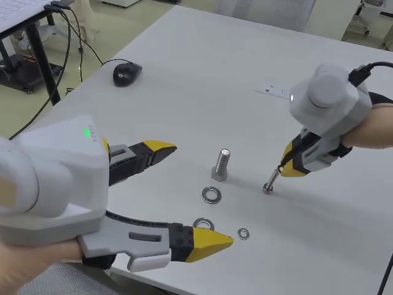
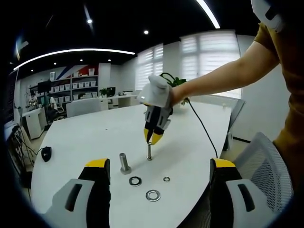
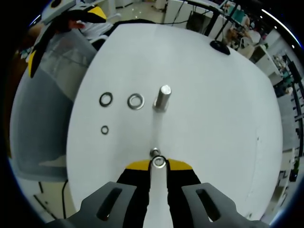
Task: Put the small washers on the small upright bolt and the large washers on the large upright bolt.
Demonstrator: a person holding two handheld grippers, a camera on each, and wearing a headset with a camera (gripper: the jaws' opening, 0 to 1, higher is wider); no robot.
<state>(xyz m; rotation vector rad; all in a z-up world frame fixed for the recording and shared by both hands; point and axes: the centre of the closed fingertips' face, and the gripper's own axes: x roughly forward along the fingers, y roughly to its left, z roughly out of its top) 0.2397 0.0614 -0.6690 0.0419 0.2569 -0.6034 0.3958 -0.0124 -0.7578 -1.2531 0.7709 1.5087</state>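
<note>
A white counter (image 1: 202,74). At its near edge, the left gripper (image 1: 184,194) hovers with its fingers spread wide. Just past its tips, a large washer (image 1: 211,195), a second large washer (image 1: 203,224) and a small washer (image 1: 244,233) lie flat. The large bolt (image 1: 222,165) stands upright just beyond them, nearer the counter's middle. Toward the right edge, the right gripper (image 1: 287,169) pinches the top of the small bolt (image 1: 270,183), which leans slightly, its base on the counter.

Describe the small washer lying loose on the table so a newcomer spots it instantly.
On the white table, find the large upright bolt near the centre. In front of it, toward the person, lie three rings. The loose small washer is the tiniest, lying right of the two large washers.
</note>
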